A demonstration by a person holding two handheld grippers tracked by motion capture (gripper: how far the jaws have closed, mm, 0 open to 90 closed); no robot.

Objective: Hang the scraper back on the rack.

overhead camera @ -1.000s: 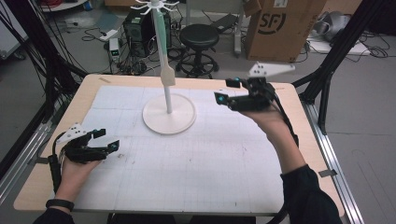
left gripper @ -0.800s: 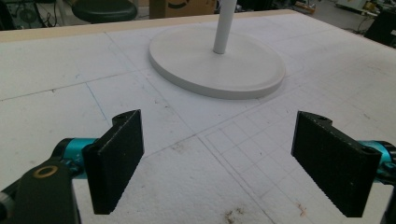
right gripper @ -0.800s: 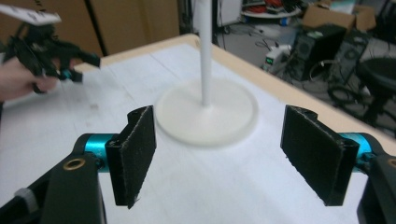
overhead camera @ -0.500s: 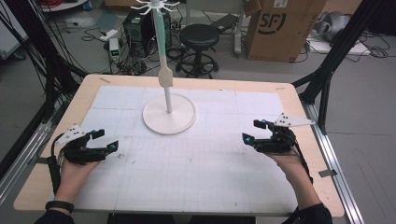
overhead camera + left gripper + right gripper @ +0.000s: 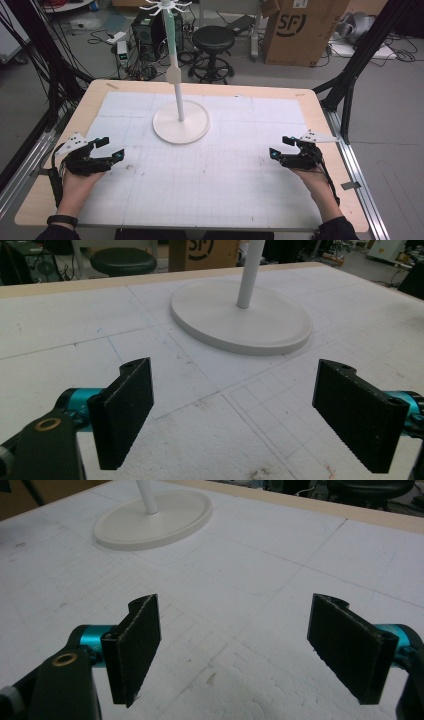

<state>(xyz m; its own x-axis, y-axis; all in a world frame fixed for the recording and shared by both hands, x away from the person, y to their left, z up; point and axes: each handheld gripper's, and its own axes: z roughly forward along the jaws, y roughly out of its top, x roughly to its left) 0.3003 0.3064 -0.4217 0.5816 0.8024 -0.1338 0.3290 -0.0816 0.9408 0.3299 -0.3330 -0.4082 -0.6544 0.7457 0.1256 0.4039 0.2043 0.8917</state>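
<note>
Now the right gripper (image 5: 289, 147) sits low at about 4 o'clock on the table (image 5: 320, 105), having dropped back from up beside the stand (image 5: 180, 122) a second ago and drifted slightly nearer the person since half a second ago. The left gripper (image 5: 111, 148) has barely moved and rests at about 8 o'clock. Both have their jaws spread wide with nothing between them, as each gripper view shows: bare mat lies between the black pads (image 5: 125, 415) of the left one and between the pads (image 5: 137, 645) of the right one.

The stand's round white base sits at 12 o'clock, well apart from both grippers, its pole upright and topped by a ring of hooks (image 5: 165, 6). A wide stretch of gridded white mat (image 5: 215, 185) lies open between the hands. Each gripper is near its own side edge of the table.

Beyond the far edge stand a black stool (image 5: 214, 37), a cardboard box (image 5: 300, 27) and tangled cables (image 5: 95, 35) on a grey floor.
</note>
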